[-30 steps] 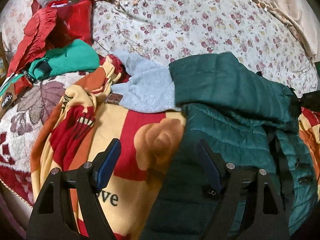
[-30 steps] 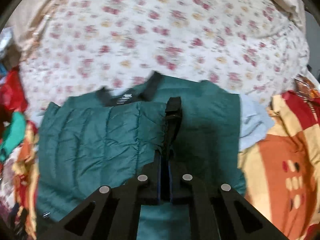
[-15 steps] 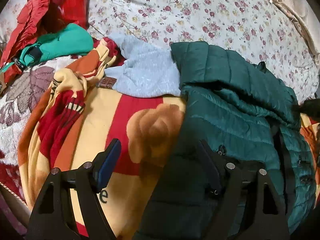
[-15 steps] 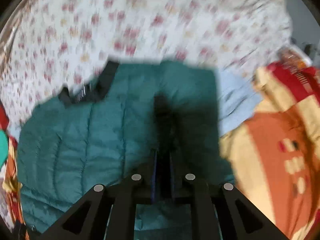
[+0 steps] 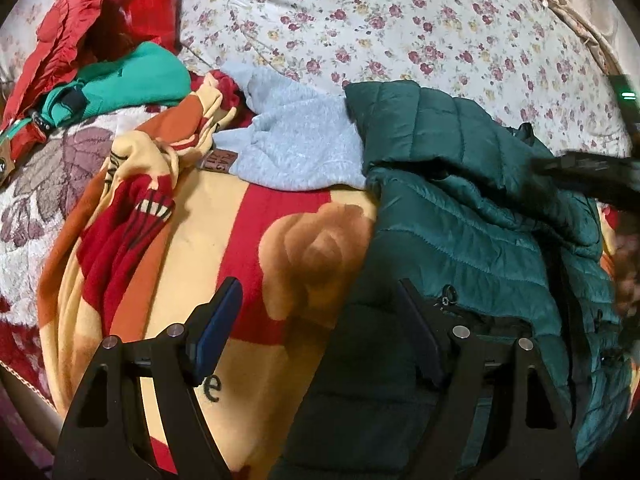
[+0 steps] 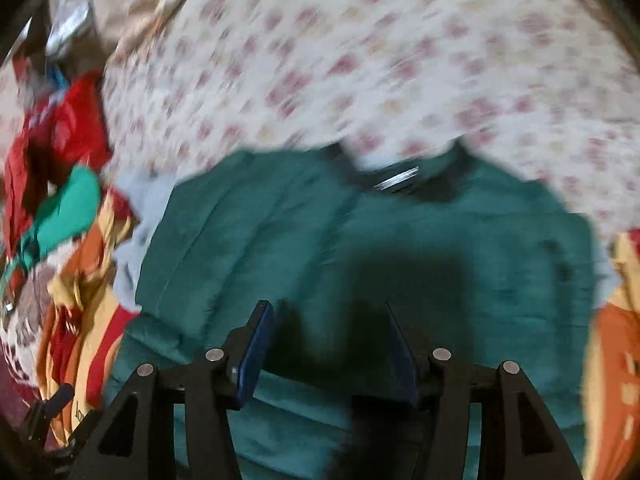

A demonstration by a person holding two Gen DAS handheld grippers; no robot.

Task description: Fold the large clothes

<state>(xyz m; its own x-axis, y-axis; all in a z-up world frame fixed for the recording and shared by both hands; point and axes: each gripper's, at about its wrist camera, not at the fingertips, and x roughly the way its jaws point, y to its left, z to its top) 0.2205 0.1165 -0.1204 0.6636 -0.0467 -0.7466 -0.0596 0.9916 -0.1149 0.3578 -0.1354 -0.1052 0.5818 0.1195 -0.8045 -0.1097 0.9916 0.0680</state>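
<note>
Left wrist view: the left gripper (image 5: 320, 332) has its jaws spread wide, with nothing between them. The jacket (image 5: 460, 216), a dark green quilted garment, lies ahead and to the right of this gripper; its near hem runs under the right finger and is cut off by the lower frame edge. A folded panel of the jacket lies on top at its far end. A blurred dark object (image 5: 588, 172) crosses the jacket at the right edge; it cannot be identified. Left of the jacket, under the left finger, lies a blanket (image 5: 192, 264) in yellow, red and orange. A grey garment (image 5: 296, 148) sits ahead of the gripper, touching the jacket's left edge and partly tucked under it. Beyond is a floral sheet (image 5: 400, 32).

Right wrist view: the frame is heavily motion-blurred. The right gripper (image 6: 328, 340) has just been opening; its jaws stand apart with nothing gripped. The jacket (image 6: 400, 232) lies directly under and ahead of it, collar at the far end. Stitching and fasteners cannot be made out. A dark shadow falls on the fabric between the fingers.
</note>
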